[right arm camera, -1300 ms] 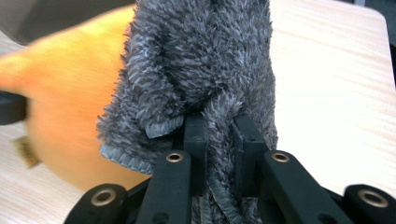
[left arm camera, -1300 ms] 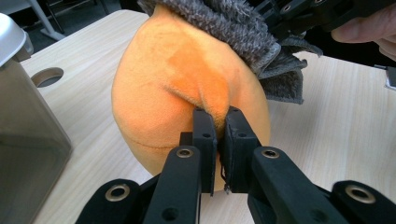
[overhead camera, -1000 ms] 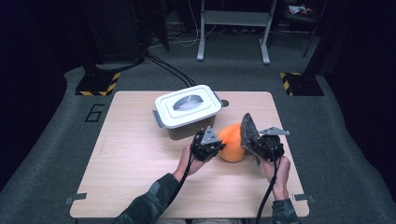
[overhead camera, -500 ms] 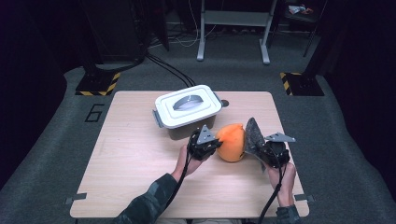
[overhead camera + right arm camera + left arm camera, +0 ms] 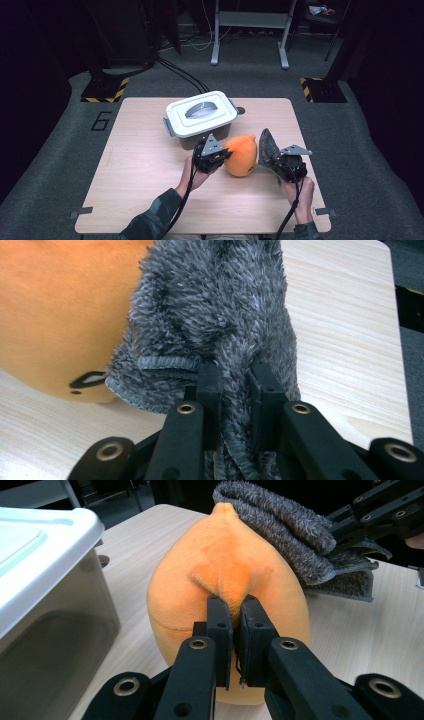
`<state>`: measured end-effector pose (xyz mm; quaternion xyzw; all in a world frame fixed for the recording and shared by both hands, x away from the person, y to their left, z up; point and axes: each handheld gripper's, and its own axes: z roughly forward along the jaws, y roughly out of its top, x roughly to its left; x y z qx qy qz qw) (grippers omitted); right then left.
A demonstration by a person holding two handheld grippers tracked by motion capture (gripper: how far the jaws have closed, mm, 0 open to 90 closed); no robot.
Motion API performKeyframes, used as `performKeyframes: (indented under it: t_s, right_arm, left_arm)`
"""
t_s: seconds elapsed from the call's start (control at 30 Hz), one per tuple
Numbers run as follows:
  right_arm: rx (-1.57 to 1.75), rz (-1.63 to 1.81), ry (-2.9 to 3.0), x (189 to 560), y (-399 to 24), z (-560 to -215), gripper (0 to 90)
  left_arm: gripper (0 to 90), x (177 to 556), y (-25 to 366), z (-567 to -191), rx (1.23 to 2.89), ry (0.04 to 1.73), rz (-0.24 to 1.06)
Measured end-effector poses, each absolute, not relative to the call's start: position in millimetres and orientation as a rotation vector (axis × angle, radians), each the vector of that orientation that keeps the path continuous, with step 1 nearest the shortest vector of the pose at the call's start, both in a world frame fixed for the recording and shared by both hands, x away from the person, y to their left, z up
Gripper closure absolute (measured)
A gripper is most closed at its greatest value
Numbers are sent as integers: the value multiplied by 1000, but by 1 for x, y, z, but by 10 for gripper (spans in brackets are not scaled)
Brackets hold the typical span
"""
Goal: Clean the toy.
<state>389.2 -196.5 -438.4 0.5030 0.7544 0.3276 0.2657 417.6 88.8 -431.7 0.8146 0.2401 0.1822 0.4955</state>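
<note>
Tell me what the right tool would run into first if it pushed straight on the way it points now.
The right tool is already shut on the grey towel, so the towel leads. Straight on, the towel would likely press into the orange plush toy right beside it, though the exact line is hard to judge; the wooden table lies beyond.

Looking like a lab or recording studio, not a home: a lone wooden table (image 5: 150, 165) is sitting on grey carpet (image 5: 65, 165) with black curtains (image 5: 30, 60) hanging dark on the sides. Yellow-black hazard-striped base plates (image 5: 106, 90) are anchoring stands at the back corners, cables (image 5: 182, 75) are running across the floor, and a number 6 (image 5: 101, 121) is marking the carpet by the table. A grey metal frame (image 5: 250, 30) is standing behind, suggesting rig hardware.
</note>
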Motion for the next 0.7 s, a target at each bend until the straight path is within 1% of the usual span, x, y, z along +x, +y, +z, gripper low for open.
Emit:
performKeyframes:
  t_s: [0.33,0.7]
  right_arm:
    - [1335,894,2076,387,-182,-447,780]
    - [1303,896,2124,386,-171,-460,780]
  left_arm:
    - [856,402,118,-427,1949,622,443]
    - [855,385,155,-423,1923,670,479]
